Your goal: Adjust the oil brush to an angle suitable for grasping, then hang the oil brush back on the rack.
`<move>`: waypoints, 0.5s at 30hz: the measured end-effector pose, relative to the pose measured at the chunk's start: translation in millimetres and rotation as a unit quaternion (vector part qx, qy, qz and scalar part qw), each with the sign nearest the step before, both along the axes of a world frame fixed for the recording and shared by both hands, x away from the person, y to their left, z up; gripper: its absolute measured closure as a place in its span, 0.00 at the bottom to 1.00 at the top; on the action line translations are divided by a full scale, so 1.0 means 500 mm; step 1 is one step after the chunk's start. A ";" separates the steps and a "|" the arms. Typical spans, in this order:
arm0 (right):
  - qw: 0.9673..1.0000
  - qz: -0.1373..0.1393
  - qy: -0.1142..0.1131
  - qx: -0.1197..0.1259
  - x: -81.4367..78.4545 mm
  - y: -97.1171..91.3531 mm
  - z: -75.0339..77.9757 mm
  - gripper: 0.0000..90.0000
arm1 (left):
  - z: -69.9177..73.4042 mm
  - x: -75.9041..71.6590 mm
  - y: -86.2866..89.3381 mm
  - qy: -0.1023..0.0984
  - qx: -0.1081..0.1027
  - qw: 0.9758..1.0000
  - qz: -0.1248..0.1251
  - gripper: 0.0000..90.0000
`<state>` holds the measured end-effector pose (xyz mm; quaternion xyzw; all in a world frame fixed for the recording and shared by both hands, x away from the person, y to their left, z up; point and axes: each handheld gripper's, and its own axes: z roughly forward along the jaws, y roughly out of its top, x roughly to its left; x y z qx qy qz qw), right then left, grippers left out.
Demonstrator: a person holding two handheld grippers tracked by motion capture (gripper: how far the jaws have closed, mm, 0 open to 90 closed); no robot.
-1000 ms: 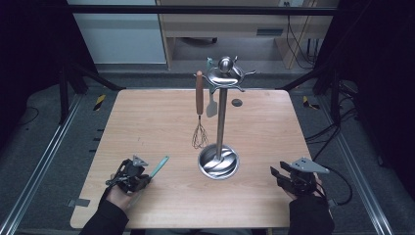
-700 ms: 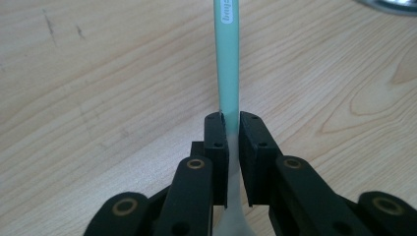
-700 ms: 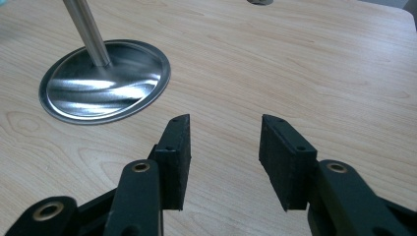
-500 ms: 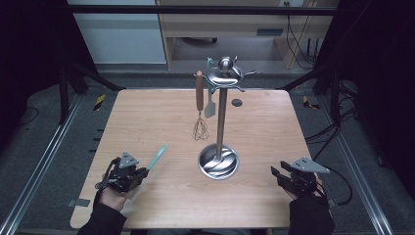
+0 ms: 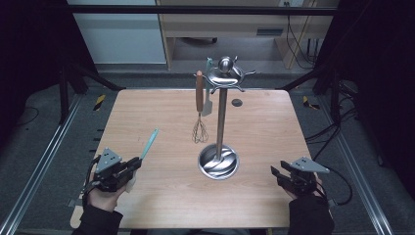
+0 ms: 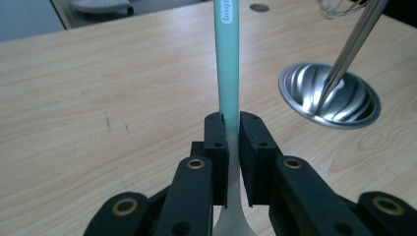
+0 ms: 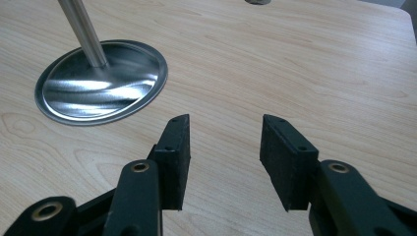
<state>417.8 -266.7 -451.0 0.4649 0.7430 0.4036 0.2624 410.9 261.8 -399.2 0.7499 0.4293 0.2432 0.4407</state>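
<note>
Left gripper [image 5: 133, 166] clamped on a teal spatula [image 5: 149, 144], lifted clear of the table [image 5: 147, 112].

A good hang would need the handle end (pointing toward the rack [image 5: 222, 78]) steered to a free hook, clear of the whisk [image 5: 199, 131]. The right gripper [image 5: 277, 173] rested with jaws apart and empty near the front edge; open wood lay between spatula and rack base [image 5: 219, 161].

The high view looks forward and down on the whole worktop [image 5: 147, 205] from the person's side. Each gripper view sits low and close, looking along its own tongs across the wood — both share the stand's round steel base [image 6: 329, 94].
</note>
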 end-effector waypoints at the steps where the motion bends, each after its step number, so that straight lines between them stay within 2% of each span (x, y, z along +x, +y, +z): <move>1: 1.000 0.000 0.000 0.000 0.000 0.000 0.000 0.61 | 0.003 -0.002 0.000 -0.003 -0.003 1.000 -0.001 0.91; 15: 1.000 0.001 -0.004 -0.004 0.001 -0.002 -0.001 0.60 | 0.044 -0.029 -0.018 -0.049 -0.024 0.998 -0.019 0.91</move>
